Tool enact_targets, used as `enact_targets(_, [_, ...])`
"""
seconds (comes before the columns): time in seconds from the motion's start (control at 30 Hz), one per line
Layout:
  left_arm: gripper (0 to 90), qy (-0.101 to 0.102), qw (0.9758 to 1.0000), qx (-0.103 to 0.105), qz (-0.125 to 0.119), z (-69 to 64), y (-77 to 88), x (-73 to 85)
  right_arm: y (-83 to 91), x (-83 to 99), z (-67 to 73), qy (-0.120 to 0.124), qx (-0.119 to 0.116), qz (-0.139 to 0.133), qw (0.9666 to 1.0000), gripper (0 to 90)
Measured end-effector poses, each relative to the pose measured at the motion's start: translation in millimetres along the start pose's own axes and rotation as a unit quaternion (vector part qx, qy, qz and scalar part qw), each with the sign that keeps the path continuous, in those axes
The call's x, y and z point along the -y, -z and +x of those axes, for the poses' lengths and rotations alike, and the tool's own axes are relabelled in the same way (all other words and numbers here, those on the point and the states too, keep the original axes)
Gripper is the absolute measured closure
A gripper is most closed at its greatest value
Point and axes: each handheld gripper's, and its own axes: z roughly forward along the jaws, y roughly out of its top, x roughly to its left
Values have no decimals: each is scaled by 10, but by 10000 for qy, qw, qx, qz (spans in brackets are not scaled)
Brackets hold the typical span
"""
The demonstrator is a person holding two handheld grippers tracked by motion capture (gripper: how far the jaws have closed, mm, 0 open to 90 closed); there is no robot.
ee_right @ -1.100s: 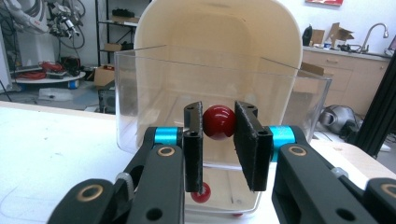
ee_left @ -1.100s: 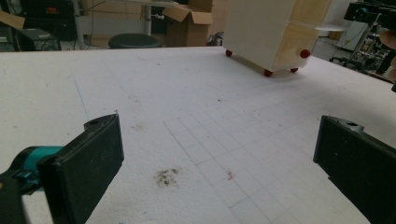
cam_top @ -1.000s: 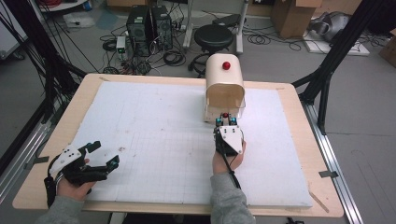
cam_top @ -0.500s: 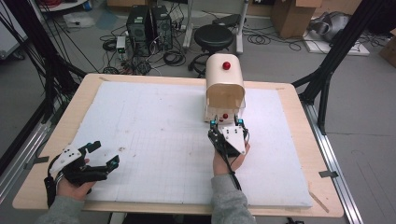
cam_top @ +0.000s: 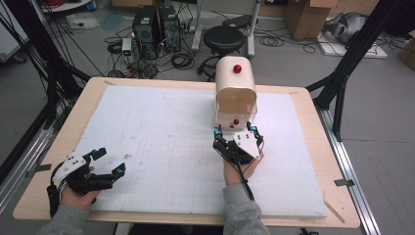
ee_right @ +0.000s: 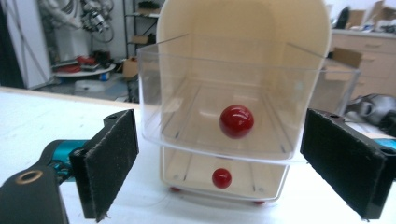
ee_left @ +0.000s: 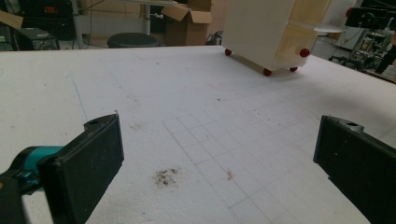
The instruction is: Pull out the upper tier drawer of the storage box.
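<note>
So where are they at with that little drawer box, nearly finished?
The top clear drawer of the cream cabinet already sits pulled out. The right gripper is open before its red knob, holding nothing. The lower drawer looks shut. The left gripper sits open, aside.

Landmark: cream round-topped drawer cabinet (cam_top: 236,93) with red knobs, standing at the far middle of the white foam table mat (cam_top: 161,142).
Front of cabinet: clear plastic upper drawer (ee_right: 224,116) is pulled out toward the person; the right gripper (cam_top: 238,134), jaws wide apart, sits just before it, closing that approach.
Left of cabinet: broad bare mat, free passage to the near edge.
Far left of cabinet, near corner: left gripper (cam_top: 110,161), jaws spread, well apart.
Right of cabinet: narrower bare strip of mat.
</note>
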Motion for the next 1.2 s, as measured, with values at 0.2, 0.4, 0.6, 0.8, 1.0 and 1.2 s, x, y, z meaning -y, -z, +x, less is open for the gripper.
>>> enact_targets(0.2, [21, -2, 10000, 37, -4, -13, 3, -6, 63, -55, -182, -46, -478, 99, 9988, 105])
enact_targets(0.4, [21, -24, 9999, 93, -43, -47, 10, -22, 137, -126, -501, -30, -1037, 244, 9943, 106])
enact_targets(0.6, [21, -34, 9998, 196, -61, -83, -6, -33, 224, -197, -853, 11, -1621, 415, 9859, 107])
enact_targets(0.8, [21, -40, 9994, 318, -97, -104, -26, -44, 340, -212, -1203, 108, -2173, 588, 9743, 107])
enact_targets(1.0, [21, -44, 9988, 471, -131, -137, -29, -61, 443, -121, -1490, -79, -2535, 661, 9650, 107])
enact_targets(1.2, [21, -38, 9981, 598, -145, -171, -29, -71, 570, -37, -1703, -148, -2627, 623, 9628, 107])
